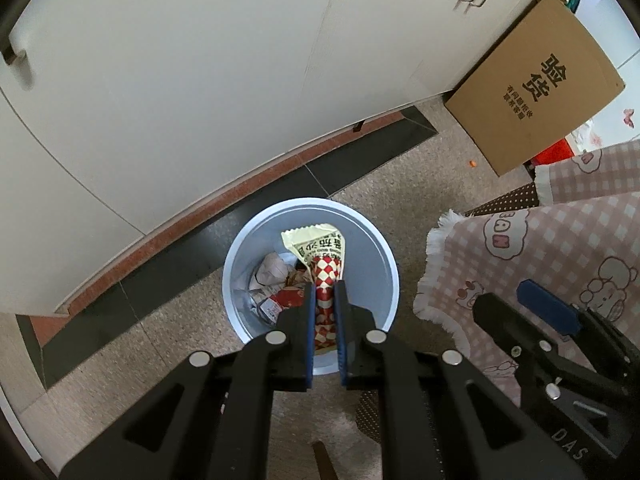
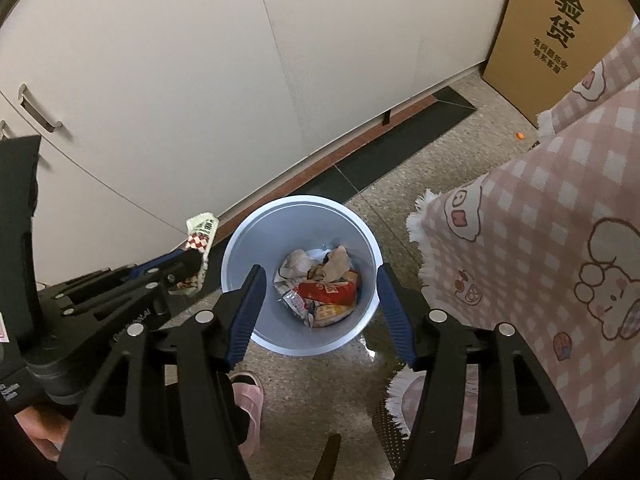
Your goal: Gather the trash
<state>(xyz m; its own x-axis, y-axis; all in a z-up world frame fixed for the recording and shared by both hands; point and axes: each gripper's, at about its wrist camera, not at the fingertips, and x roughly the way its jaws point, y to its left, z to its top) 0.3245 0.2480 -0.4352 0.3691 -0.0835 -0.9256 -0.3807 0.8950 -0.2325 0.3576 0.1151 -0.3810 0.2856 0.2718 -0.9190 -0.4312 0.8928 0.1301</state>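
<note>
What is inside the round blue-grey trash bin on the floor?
The trash bin holds crumpled white paper, a red snack packet and other wrappers. What lies under this pile is covered. The red-and-white checked wrapper is not inside yet: the left gripper holds it above the bin.

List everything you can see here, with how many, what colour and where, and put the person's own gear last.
Bin: one, pale blue, on the floor by the cabinets.
Trash in bin: several crumpled wrappers and papers, white, red, yellow, at the bottom.
Checked wrapper: one, red-white with cream top, pinched above the bin.
Cabinets: white doors, metal handles, behind the bin.
Cardboard box: one, brown, black print, leaning on the cabinets.
Tablecloth: one, pink check, cartoon prints, right of the bin.
Orange speck: one, on the floor near the box.
Slipper: one, pink, below the bin.
Left gripper: black, blue pads, shut on the wrapper.
Right gripper: black, blue pads, open, empty, over the bin.
</note>
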